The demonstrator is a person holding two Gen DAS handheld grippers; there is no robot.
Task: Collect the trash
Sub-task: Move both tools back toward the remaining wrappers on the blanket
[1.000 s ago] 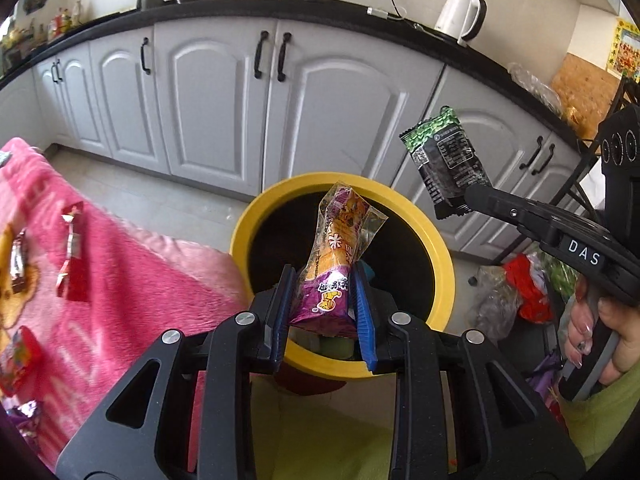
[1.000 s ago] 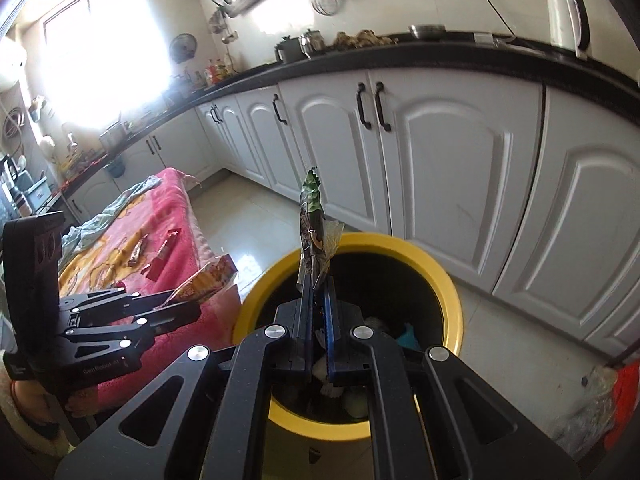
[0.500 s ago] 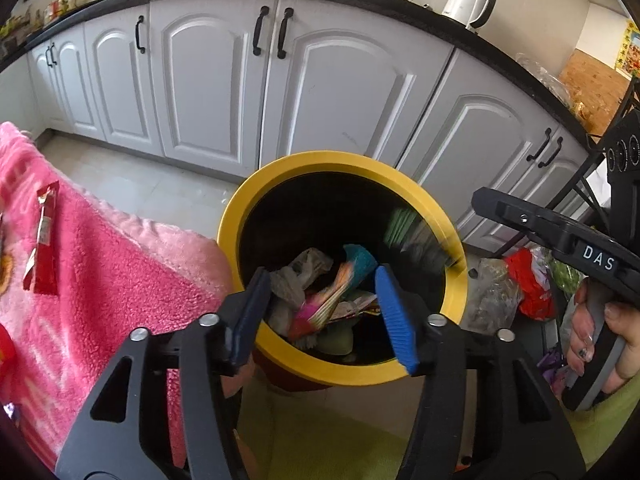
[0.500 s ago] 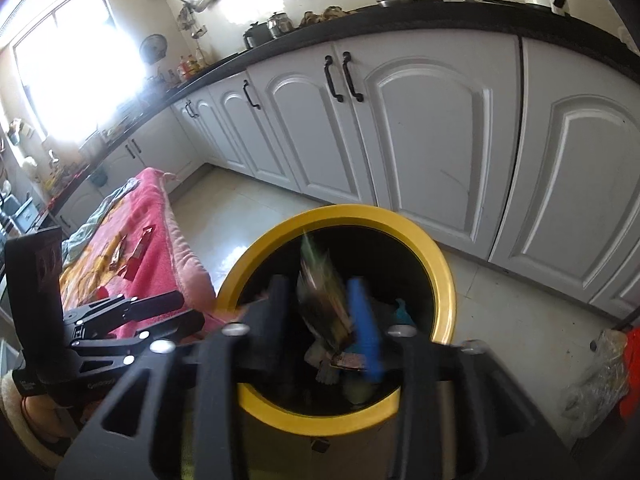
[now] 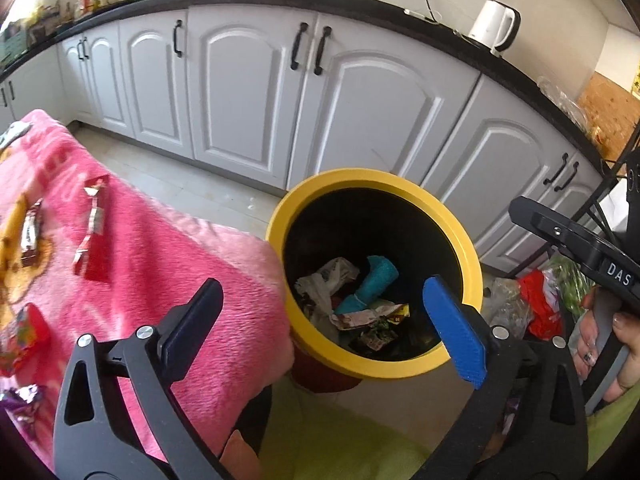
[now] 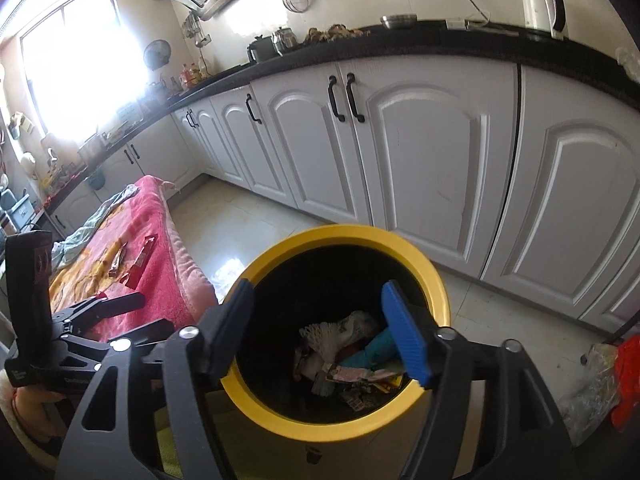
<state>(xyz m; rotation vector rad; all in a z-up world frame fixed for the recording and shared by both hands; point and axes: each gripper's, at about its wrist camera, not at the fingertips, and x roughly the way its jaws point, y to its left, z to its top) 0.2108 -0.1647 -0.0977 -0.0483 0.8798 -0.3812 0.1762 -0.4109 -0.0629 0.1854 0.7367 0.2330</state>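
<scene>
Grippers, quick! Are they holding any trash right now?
Left gripper: open, holding nothing, beside the yellow trash bin.
Right gripper: open, holding nothing, over the bin.

one yellow bin (image 5: 464, 236), two red wrappers (image 5: 93, 232), one kettle (image 5: 493, 26).

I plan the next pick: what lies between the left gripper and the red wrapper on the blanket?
Only bare pink blanket between the left gripper and the red wrapper, seen in the left wrist view.

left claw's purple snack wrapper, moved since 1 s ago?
Yes. It has left the left claw, now open, and dropped below the yellow bin rim; which piece of the trash inside is unclear.
</scene>
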